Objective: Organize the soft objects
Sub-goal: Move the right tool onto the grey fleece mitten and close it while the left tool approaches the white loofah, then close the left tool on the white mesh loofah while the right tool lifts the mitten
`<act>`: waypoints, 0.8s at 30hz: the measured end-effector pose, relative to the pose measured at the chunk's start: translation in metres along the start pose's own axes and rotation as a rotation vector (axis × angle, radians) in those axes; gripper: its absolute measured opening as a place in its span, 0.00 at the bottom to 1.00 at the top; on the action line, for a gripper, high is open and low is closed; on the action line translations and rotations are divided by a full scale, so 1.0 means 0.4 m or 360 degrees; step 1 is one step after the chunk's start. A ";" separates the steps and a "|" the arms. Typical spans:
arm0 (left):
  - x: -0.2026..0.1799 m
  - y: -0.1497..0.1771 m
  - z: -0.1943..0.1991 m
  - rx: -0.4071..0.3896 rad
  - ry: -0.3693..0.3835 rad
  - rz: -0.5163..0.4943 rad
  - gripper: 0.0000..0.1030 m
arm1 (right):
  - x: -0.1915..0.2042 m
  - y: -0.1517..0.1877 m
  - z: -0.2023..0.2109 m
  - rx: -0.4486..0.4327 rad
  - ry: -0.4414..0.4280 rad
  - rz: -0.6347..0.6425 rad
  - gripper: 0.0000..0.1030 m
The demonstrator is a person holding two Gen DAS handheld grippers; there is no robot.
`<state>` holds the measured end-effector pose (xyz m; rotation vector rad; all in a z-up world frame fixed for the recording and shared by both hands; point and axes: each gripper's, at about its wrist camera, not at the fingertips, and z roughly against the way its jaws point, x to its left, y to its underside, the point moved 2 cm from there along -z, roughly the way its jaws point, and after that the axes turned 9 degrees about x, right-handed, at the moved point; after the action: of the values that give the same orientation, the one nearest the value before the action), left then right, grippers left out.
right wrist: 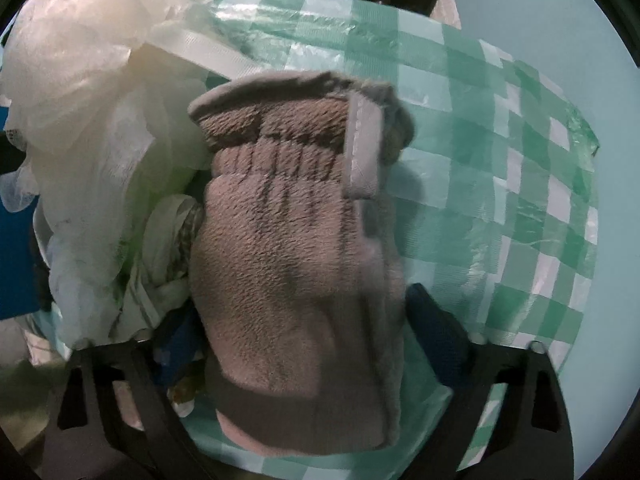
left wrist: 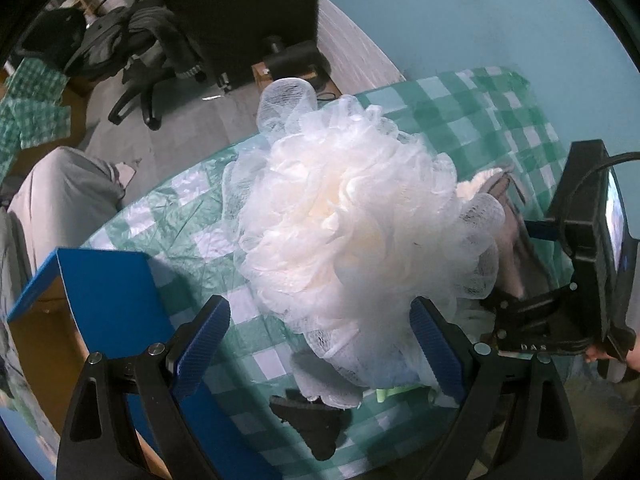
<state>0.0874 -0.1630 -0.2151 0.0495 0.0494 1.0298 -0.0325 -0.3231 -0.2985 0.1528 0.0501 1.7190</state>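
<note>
A blue cardboard box (left wrist: 108, 296) waits at the left edge of the tabletop (left wrist: 460, 120), its inside not visible. Beside it, the left gripper (left wrist: 320, 344) hangs spread wide above a white mesh bath pouf (left wrist: 348, 232), its pads clear of the netting. To the right, the right gripper (right wrist: 304, 344) straddles a taupe fleece glove (right wrist: 296, 272) lying on the green checked cover, fingers still apart with the fleece between them. Nothing appears gripped; judging from this, sorting has barely begun, and pouf, glove and the crumpled white fabric (right wrist: 168, 248) between them remain.

Dim cool light, fisheye-bent edges, dark vignette, slight motion blur
</note>
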 end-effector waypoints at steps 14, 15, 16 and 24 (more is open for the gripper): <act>-0.032 -0.061 -0.041 0.0062 -0.0018 -0.0130 0.96 | -0.046 0.066 0.055 -0.0109 -0.0068 -0.0116 0.28; -0.033 -0.068 -0.054 0.0078 -0.0033 -0.0133 0.97 | -0.051 0.072 0.060 -0.0121 -0.0070 -0.0122 0.28; -0.034 -0.071 -0.060 0.0084 -0.0037 -0.0140 0.98 | -0.054 0.077 0.067 -0.0131 -0.0075 -0.0128 0.28; -0.022 -0.089 -0.140 0.0149 0.0076 -0.0120 0.98 | -0.020 0.141 0.104 -0.0175 -0.0110 -0.0155 0.28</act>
<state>0.1098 -0.1877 -0.2731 0.1076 0.1422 0.9532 -0.0813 -0.3420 -0.2511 0.1264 -0.0867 1.6142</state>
